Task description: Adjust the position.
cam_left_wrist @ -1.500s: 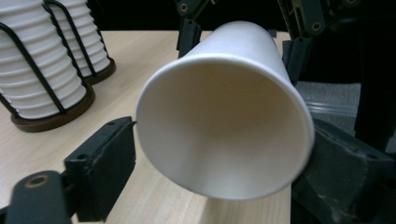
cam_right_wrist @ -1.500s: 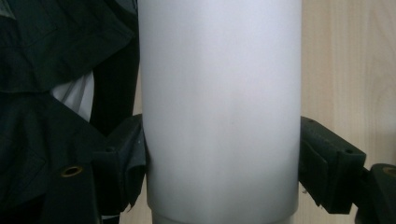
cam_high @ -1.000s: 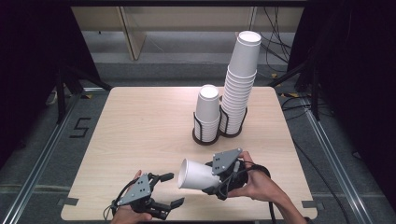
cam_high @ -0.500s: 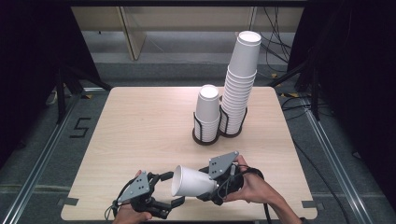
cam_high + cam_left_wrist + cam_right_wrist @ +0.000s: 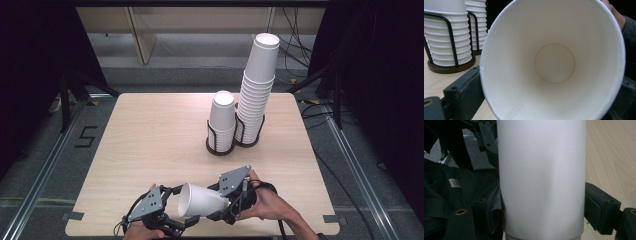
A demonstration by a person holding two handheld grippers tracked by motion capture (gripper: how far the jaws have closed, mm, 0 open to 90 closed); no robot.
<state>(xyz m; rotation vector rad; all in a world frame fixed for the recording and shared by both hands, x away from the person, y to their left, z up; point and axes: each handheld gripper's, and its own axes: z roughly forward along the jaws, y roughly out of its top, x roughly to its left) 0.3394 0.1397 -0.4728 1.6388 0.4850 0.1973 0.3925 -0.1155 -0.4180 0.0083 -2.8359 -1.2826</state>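
Note:
A white paper cup [image 5: 202, 200] lies on its side in the air above the table's near edge, with my right gripper [image 5: 224, 201] shut on its lower body. In the right gripper view the cup [image 5: 541, 177] stands between both jaws of that gripper [image 5: 541, 210]. Its open mouth faces my left gripper [image 5: 180, 207], whose jaws have just been opening and now stand on either side of the rim. In the left gripper view the cup's inside [image 5: 554, 62] shows between that gripper's [image 5: 544, 93] spread jaws, round and not squeezed.
On the wooden table [image 5: 150, 130], right of centre, stand two black wire holders. One holds a short stack of cups [image 5: 222, 122], the other a tall stack [image 5: 257, 90]. The short stack [image 5: 446, 37] also appears in the left gripper view. Dark floor and rails surround the table.
The right gripper has brought the cup a little left and nearer, so its mouth sits between the left jaws. The left jaws have spread apart.

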